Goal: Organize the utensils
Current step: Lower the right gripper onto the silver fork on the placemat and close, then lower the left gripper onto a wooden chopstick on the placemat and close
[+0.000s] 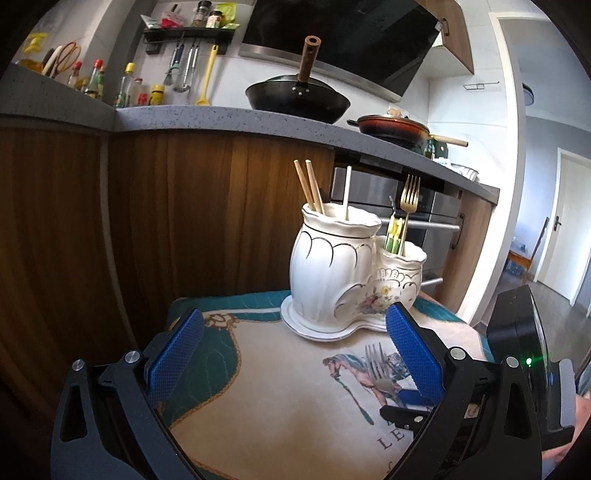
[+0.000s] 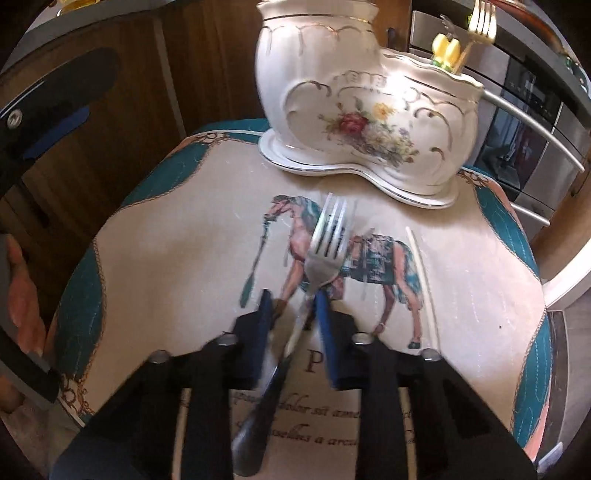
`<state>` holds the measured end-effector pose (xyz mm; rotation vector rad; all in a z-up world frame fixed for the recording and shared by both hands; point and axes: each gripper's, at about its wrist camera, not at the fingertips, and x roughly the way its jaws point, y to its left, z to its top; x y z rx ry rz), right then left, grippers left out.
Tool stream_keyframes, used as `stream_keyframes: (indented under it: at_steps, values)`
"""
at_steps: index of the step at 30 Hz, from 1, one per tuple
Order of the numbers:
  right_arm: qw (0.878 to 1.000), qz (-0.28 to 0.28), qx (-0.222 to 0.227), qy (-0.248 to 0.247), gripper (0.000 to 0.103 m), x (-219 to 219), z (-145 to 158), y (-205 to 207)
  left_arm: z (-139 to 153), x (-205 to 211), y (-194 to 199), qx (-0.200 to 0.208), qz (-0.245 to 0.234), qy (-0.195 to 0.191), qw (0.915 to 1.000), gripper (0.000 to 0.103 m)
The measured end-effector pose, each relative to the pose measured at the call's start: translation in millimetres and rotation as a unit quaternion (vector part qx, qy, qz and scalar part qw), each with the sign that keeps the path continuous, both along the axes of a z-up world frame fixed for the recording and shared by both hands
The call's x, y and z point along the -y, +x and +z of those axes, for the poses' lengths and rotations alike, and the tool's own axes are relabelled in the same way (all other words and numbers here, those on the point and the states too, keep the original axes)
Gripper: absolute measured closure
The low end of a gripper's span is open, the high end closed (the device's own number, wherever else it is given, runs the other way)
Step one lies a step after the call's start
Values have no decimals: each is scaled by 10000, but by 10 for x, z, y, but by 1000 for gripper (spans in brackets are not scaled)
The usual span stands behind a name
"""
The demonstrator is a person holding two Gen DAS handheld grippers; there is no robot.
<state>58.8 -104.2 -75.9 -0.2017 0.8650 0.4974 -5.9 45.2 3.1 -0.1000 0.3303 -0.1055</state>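
Starting at the left, the left gripper [image 1: 293, 317] hangs with its blue pads wide apart and nothing between them, aimed over the near-left part of the printed cushion [image 2: 166, 258] toward the ceramic utensil holder [image 2: 354, 110].

Middle of the cushion now: the right gripper [image 2: 292, 297] is angled down with its pads drawn in close on either side of the neck of the silver fork [image 2: 328, 236]. The fork lies over the horse print, tines toward the holder, dark handle running back under the gripper. Blur hides whether both pads are biting, so I cannot tell if it is clamped.

That is the danger. The fork sits skewed across the gap, nearer the right pad. On a slim, slick metal neck, an off-centre pinch would likely let the heavier handle swing down and the fork slip out.

Just right of the fork lies a white chopstick [image 2: 421, 277], loose on the cloth; a sloppy lift could drag or flick it toward the right edge.

At the far edge, the holder's low right pocket already carries a gold fork [image 2: 480, 18] and yellow-handled pieces. A tilted fork could snag them or knock the rim, and the holder looks top-heavy on soft padding.
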Motion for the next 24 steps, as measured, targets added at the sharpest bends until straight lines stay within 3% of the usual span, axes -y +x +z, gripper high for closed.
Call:
stream_keyframes:
  at_steps: [1, 10, 18, 24]
  values:
    - [10000, 3, -12, 43, 93, -18, -3, 21, 3, -10, 0, -1, 0, -23, 10000, 5]
    - [9972, -130, -40, 738, 98, 234, 17, 36, -7, -6, 21, -48, -36, -29, 10000, 5]
    - [9866, -114, 327, 1594, 98, 742, 317, -79, -105, 115, 78, -242, -95, 199, 9995, 5]
    - [9790, -199, 867, 1832, 98, 1125, 644, -173, -159, 437, 140, -571, -138, 304, 9978, 5]
